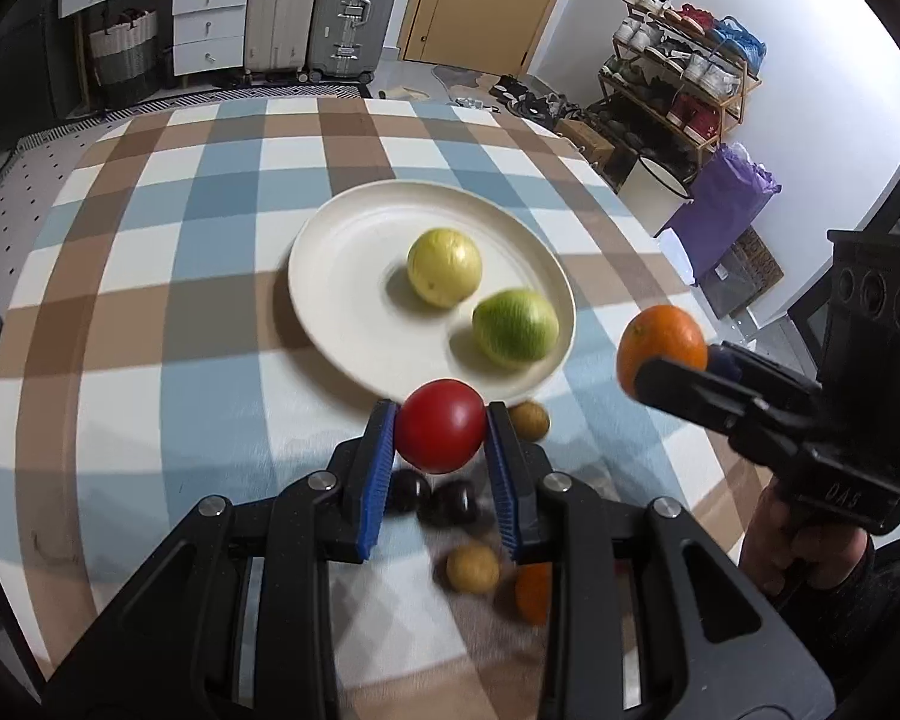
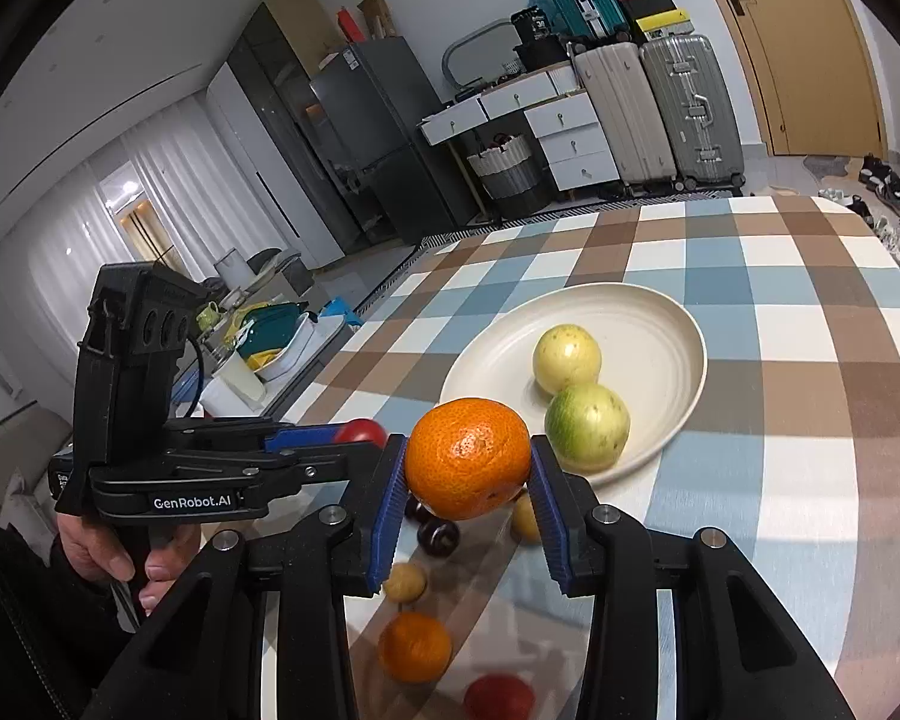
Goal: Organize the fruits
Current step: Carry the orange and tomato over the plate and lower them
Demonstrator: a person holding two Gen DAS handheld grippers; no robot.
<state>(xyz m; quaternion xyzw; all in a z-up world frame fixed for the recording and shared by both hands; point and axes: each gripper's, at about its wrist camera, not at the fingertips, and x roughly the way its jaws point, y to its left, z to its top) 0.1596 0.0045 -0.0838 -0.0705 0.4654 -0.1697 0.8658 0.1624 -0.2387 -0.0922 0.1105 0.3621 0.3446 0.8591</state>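
My left gripper [image 1: 441,426] is shut on a red tomato [image 1: 441,425] and holds it above the table, just short of the white plate [image 1: 342,276]. The plate holds a yellow fruit [image 1: 444,266] and a green fruit [image 1: 515,326]. My right gripper [image 2: 468,459] is shut on an orange [image 2: 468,457], held above the table near the plate [image 2: 660,324]; it shows at the right of the left wrist view [image 1: 660,351]. The tomato shows in the right wrist view [image 2: 363,432].
Loose fruit lies on the checked tablecloth [image 1: 168,312] below the grippers: two dark plums [image 2: 438,536], two small yellow-brown fruits [image 2: 405,581], another orange [image 2: 415,646] and a red fruit [image 2: 499,697]. Suitcases and a shoe rack stand beyond the table.
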